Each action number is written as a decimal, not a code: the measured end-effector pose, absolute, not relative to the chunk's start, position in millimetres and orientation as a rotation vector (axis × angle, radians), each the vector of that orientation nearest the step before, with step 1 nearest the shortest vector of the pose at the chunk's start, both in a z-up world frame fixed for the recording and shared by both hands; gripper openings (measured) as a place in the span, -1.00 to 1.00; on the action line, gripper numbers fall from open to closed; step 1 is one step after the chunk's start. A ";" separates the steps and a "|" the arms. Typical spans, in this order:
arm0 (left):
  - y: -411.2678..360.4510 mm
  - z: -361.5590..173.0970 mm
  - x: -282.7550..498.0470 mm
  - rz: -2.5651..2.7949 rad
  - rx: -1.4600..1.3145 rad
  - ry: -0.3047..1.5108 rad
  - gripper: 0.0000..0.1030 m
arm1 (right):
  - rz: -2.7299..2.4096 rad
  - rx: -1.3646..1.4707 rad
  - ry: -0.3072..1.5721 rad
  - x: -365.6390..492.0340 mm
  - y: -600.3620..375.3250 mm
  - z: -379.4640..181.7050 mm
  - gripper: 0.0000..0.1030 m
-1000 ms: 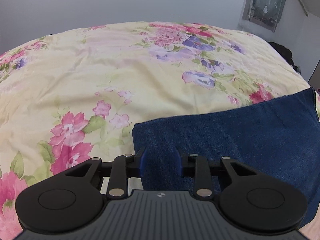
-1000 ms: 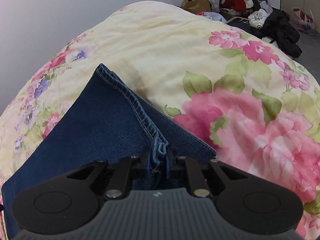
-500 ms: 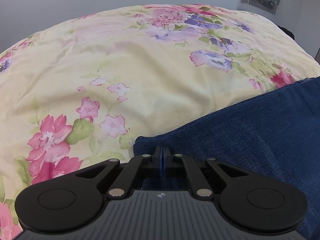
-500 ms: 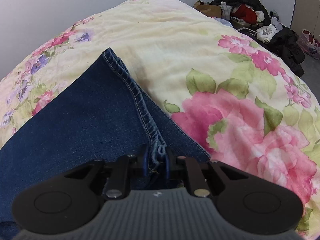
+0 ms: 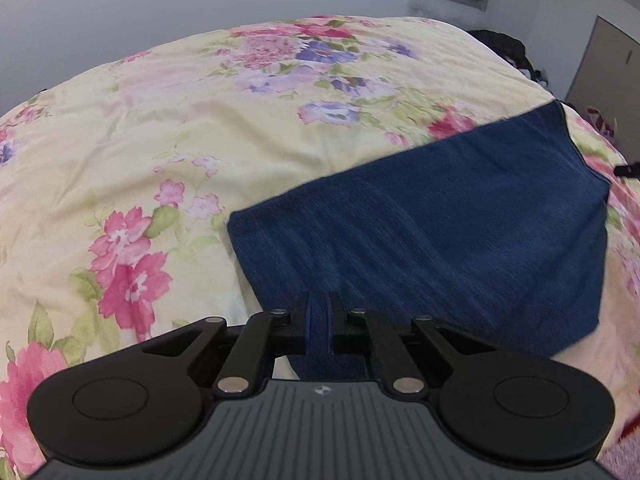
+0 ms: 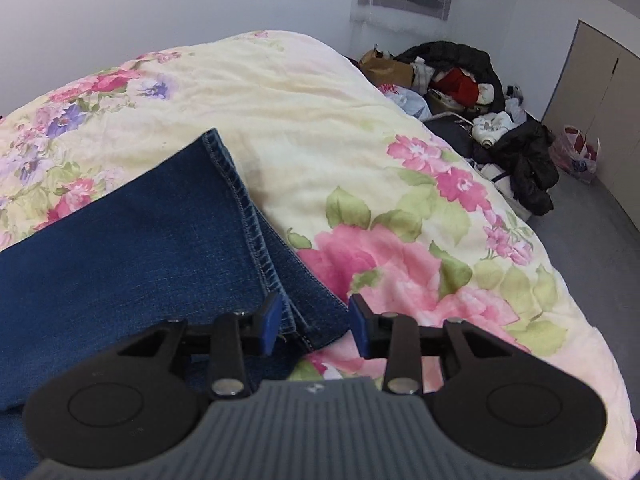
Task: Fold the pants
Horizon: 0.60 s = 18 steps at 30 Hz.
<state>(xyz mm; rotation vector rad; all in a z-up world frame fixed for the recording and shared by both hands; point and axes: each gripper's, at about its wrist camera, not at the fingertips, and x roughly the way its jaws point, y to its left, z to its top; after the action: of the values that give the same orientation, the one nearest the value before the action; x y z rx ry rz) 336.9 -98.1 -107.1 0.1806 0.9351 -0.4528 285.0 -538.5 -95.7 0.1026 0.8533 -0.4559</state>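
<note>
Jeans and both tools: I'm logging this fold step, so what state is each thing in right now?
Jeans: lying on the bed, folded over, one edge pinched by the left tool.
Hem: lying flat on the duvet, stitching up, not gripped.
Left tool: shut on the jeans, denim between its pads.
Right tool: open, pads apart on either side of the hem corner.
Floral duvet: spread over the bed, lightly wrinkled.

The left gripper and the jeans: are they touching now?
Touching. In the left wrist view the left gripper has its blue pads closed on a fold of the jeans, with denim filling the narrow slot between them.
</note>
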 end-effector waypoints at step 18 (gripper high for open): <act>-111.1 -163.3 314.9 -0.425 0.225 1.140 -0.89 | -0.249 0.019 0.894 289.4 -487.6 -154.8 -0.68</act>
<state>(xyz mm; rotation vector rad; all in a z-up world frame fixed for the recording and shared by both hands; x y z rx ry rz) 314.9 -111.1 -163.3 0.2252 1.1403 -0.4247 289.4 -487.6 -154.8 0.0188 0.8937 -0.2490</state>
